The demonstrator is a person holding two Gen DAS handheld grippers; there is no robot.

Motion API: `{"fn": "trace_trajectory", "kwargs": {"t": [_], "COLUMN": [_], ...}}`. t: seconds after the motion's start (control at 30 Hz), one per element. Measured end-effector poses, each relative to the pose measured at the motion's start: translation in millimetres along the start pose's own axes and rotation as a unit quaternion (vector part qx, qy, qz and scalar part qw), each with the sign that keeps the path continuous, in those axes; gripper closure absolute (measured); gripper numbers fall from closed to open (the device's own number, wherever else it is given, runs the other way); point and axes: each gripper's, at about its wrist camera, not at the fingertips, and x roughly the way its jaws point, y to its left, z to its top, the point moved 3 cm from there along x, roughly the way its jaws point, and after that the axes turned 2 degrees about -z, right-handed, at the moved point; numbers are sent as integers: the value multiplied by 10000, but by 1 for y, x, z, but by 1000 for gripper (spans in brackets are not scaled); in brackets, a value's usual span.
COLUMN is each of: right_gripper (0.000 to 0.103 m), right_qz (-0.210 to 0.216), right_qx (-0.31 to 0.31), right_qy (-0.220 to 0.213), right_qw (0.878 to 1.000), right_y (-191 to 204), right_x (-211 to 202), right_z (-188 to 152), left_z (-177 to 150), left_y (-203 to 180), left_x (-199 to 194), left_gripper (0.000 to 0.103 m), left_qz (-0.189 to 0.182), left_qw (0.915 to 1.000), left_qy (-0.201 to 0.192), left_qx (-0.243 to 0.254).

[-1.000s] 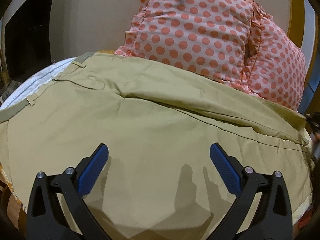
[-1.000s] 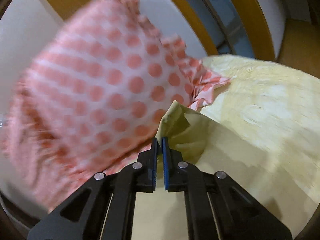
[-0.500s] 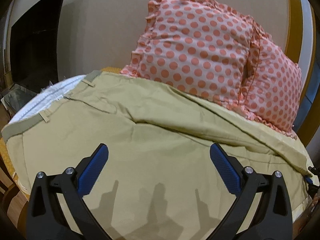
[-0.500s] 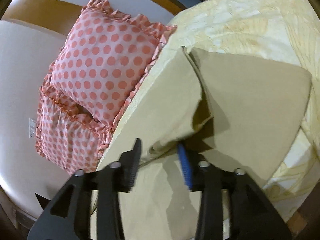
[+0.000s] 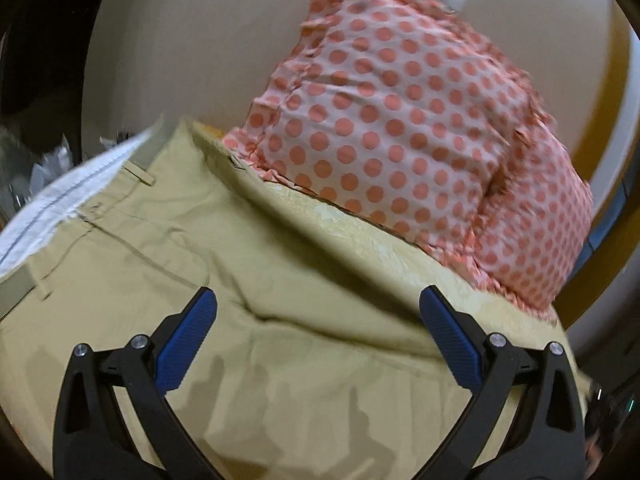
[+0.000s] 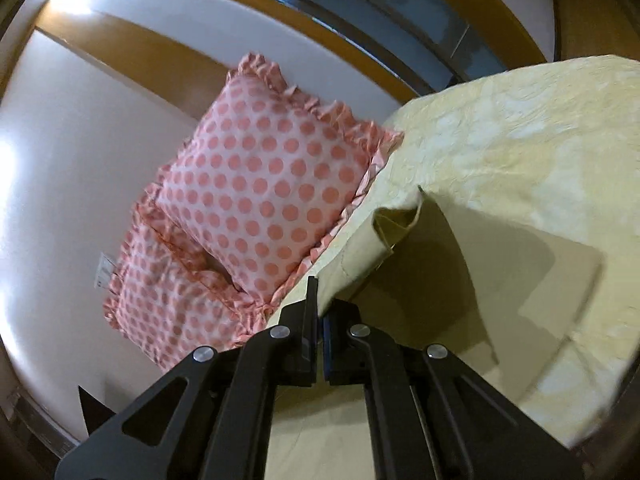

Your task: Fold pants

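Khaki pants (image 5: 168, 280) lie spread on a bed, the waistband with white lining (image 5: 60, 196) at the left. My left gripper (image 5: 318, 332) is open and empty, hovering over the seat of the pants. My right gripper (image 6: 320, 312) is shut on the hem end of a pant leg (image 6: 380, 248) and holds it lifted off the bed; the cloth hangs in a fold and casts a shadow on the leg below.
Two pink polka-dot pillows (image 5: 400, 128) (image 6: 256, 204) lean against the wall at the far side. A pale yellow bedspread (image 6: 520, 140) covers the bed. A wooden frame (image 6: 168, 60) runs behind the pillows. Dark furniture (image 5: 36, 60) stands at the left.
My right gripper, open half a second ago, has shut on the pant leg end and lifted it. My left gripper has shifted and tilted over the pants, staying open.
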Motion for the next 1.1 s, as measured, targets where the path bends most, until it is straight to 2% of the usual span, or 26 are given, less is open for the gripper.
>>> {"fn": "trace_trajectory", "kwargs": {"t": [0.1, 0.17, 0.3, 0.33, 0.4, 0.43, 0.5, 0.6, 0.67, 0.73, 0.83, 0.93, 1.1], "right_gripper": [101, 101, 101, 101, 101, 101, 101, 101, 101, 101, 101, 101, 101], "right_qz": [-56, -78, -127, -137, -148, -145, -96, -83, -248, -386, -588, -775, -948], "right_qx": [-29, -5, 31, 34, -1, -25, -106, -304, -391, -320, -186, -144, -49], "right_qy": [42, 68, 130, 144, 185, 194, 179, 15, -65, -44, 52, 85, 71], "right_qw": [10000, 9999, 9998, 9998, 9997, 9997, 9997, 9995, 9989, 9987, 9981, 9969, 9955], "right_y": [-5, -9, -14, -14, -14, -12, -7, 2, -1, -11, -30, -42, -54], "right_x": [-4, -3, 3, 5, 8, 10, 9, 0, -8, -13, -18, -21, -28], "right_z": [-3, -4, -5, -5, -3, -1, 3, 13, 17, 16, 10, 4, 0], "left_z": [20, 31, 44, 46, 47, 46, 44, 38, 26, -3, -45, -85, -115], "left_y": [6, 12, 33, 39, 49, 54, 60, 45, 40, 41, 52, 56, 67], "left_x": [36, 63, 117, 129, 144, 146, 128, 72, 23, -31, -78, -99, -104], "left_gripper": [8, 22, 31, 40, 75, 98, 99, 99, 99, 98, 98, 98, 98], "left_qz": [262, 479, 819, 977, 1021, 904, 653, 584, 517, 449, 559, 797, 864], "left_qw": [9993, 9976, 9898, 9869, 9838, 9830, 9846, 9935, 9968, 9981, 9977, 9959, 9944], "left_qy": [267, 495, 1000, 1115, 1276, 1352, 1175, 745, 459, 273, 220, 353, 532], "left_qx": [-55, -88, -593, -633, -731, -848, -1120, -625, -396, -313, -317, -251, -280]}}
